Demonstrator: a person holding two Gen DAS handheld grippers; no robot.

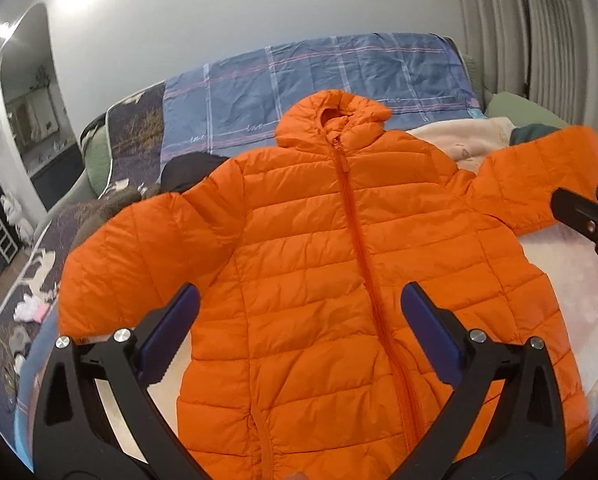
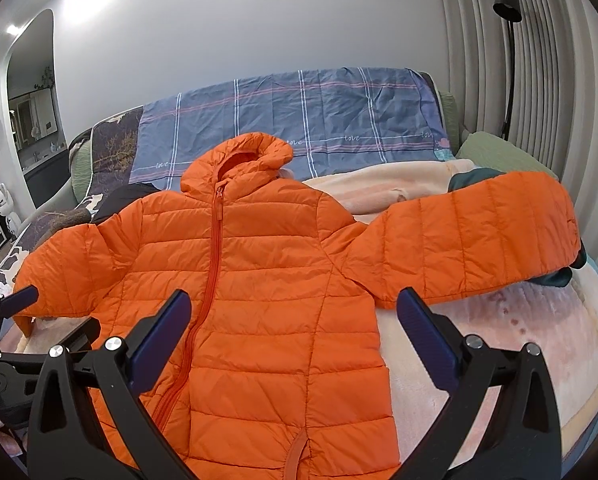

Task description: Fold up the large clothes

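So the orange quilted puffer jacket with a hood (image 1: 323, 264) lies front-up and zipped on a pale pink fleece blanket (image 2: 519, 340), spread directly ahead of and beneath both grippers, with both sleeves stretched outward and no fold made in it that shows. Judging from that, the folding proper has not begun: this looks like the end of laying out, with the first sleeve fold as the step in hand.

The left gripper (image 1: 299, 312) hovers above the lower body of the jacket, its blue-padded fingers (image 1: 179, 320) spread wide and holding nothing; the central zip (image 1: 363, 240) runs away from it between the jaws, nearer the right-hand finger. The right gripper (image 2: 295, 320) is likewise wide open and empty, poised over the jacket's right half, with the far-reaching right sleeve (image 2: 479, 232) extending off to its right and ahead. The left sleeve (image 1: 139, 248) lies ahead and to the left of the left gripper, its cuff near the blanket's edge.

Beyond the hood (image 2: 251, 156), a blue checked sheet (image 2: 319, 116) covers the backrest.

The next move probably calls for each gripper to travel outward to its sleeve, close on the cuff or outer edge, and carry it across the chest. The slick, puffy fabric may slide or spring back, so a firm pinch seems wise.
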